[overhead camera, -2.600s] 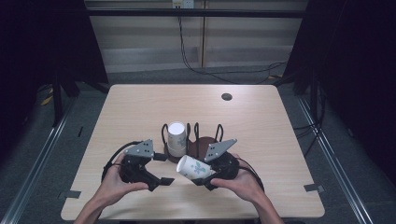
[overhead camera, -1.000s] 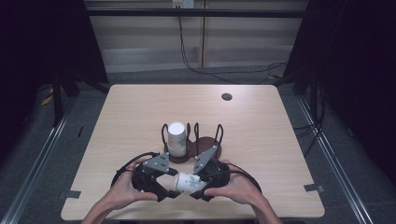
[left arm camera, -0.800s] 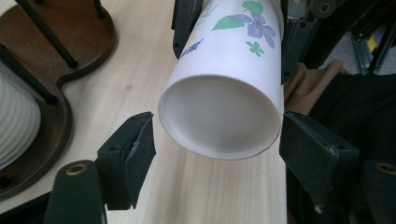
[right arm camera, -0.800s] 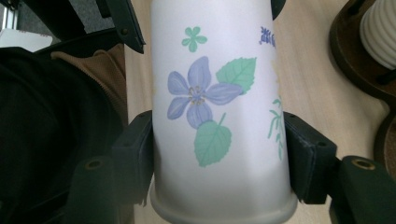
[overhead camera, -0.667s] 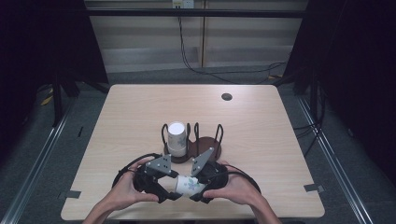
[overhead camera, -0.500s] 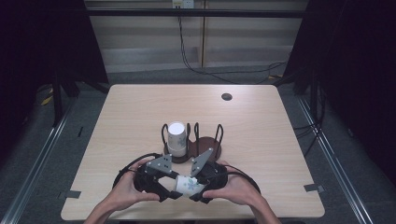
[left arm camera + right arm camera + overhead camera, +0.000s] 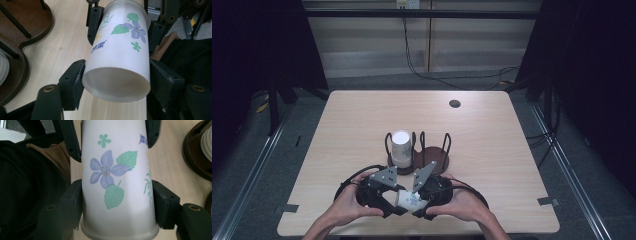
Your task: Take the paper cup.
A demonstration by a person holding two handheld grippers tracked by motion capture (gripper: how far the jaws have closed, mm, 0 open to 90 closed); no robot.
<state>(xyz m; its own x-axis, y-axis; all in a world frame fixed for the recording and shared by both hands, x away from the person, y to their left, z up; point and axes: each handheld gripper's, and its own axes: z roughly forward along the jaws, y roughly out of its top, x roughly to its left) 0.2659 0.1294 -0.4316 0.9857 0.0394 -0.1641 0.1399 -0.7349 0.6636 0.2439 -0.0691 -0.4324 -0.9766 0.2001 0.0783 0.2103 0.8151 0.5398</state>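
White paper cup point(image 7: 408, 200), floral print, lies sideways between both claws near front edge of desk point(image 7: 492, 150). L claw point(image 7: 112, 82) just closed on rim end; R claw point(image 7: 117, 206) clamps base end. 2nd cup point(image 7: 401, 148) upright in rack point(image 7: 432, 155).

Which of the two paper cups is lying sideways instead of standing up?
The flowered cup held between both grippers at the table's near edge lies sideways. The other cup stands upright in the dark wooden holder behind it.
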